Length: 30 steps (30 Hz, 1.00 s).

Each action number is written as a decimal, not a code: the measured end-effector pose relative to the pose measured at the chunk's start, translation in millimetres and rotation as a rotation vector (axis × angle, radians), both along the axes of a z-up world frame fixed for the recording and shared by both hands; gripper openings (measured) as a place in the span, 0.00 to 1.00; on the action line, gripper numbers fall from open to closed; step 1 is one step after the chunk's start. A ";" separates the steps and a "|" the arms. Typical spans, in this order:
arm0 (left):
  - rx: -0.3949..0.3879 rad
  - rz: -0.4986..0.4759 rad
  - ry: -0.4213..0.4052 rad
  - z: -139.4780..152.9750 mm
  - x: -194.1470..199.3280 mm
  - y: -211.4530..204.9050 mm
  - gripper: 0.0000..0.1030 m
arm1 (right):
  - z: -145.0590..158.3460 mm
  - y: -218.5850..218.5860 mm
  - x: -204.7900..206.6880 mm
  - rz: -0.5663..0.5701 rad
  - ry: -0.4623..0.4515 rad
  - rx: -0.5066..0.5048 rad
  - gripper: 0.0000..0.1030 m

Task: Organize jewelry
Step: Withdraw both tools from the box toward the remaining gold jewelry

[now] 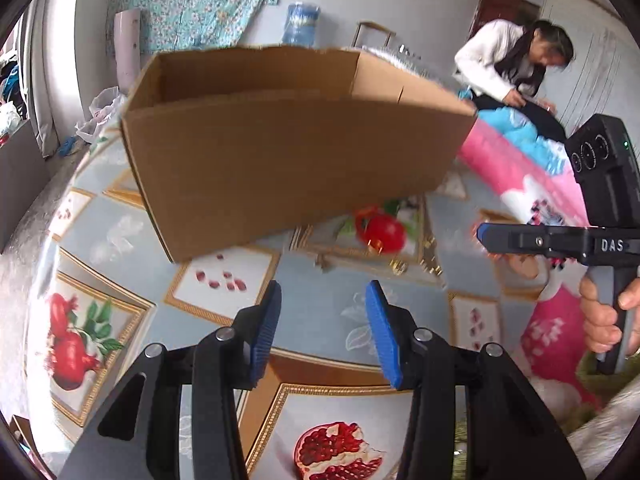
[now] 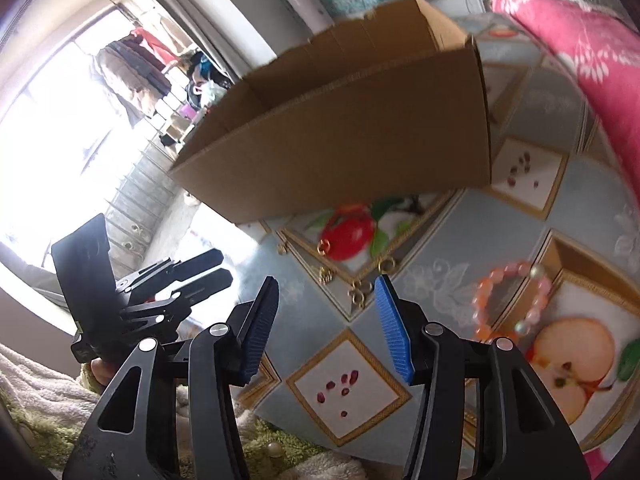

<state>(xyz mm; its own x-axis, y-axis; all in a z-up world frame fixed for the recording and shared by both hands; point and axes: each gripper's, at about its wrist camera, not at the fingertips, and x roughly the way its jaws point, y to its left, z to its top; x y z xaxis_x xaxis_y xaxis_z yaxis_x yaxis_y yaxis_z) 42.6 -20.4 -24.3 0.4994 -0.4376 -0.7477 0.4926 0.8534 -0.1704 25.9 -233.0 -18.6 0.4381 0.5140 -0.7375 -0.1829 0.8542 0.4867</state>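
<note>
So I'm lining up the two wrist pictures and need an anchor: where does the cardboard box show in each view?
Left wrist view: the cardboard box fills the upper middle, open top toward the camera, standing on the patterned tablecloth.
Right wrist view: the cardboard box sits in the upper middle, tilted by the camera angle.
Shared landmark: the red bracelet lying just in front of the box's lower edge, beside small gold pieces.

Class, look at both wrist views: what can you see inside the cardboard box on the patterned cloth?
Only bare inner walls of the cardboard box show through its open top. Its near wall hides the floor, so any jewelry inside cannot be seen. Gold rings and a pink bead bracelet lie outside.
</note>
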 end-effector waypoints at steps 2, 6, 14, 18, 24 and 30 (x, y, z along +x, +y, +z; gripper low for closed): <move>0.017 -0.017 0.000 -8.1 0.6 -6.1 0.42 | -9.3 7.7 -1.3 0.002 0.020 -0.039 0.44; 0.053 -0.036 -0.005 -16.3 4.2 -12.9 0.42 | -10.5 18.8 0.2 0.005 0.009 -0.108 0.44; 0.064 -0.021 -0.047 -18.9 9.5 -19.1 0.42 | -6.5 19.7 1.8 -0.010 -0.035 -0.174 0.41; 0.050 -0.020 -0.062 -22.3 19.3 -22.9 0.41 | -11.0 23.2 8.0 -0.004 -0.038 -0.173 0.41; 0.031 -0.058 -0.085 -19.1 22.8 -33.1 0.41 | -10.0 22.8 9.6 -0.028 -0.064 -0.214 0.41; 0.048 -0.089 -0.111 -19.9 24.5 -43.2 0.41 | -13.1 17.0 11.0 -0.047 -0.058 -0.254 0.40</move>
<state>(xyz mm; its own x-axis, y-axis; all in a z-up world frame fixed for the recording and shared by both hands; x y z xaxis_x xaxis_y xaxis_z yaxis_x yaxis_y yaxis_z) 67.1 -63.6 -44.2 0.5413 -0.4491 -0.7109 0.5802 0.8114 -0.0708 36.9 -216.1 -31.7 0.5026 0.2939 -0.8130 -0.1617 0.9558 0.2456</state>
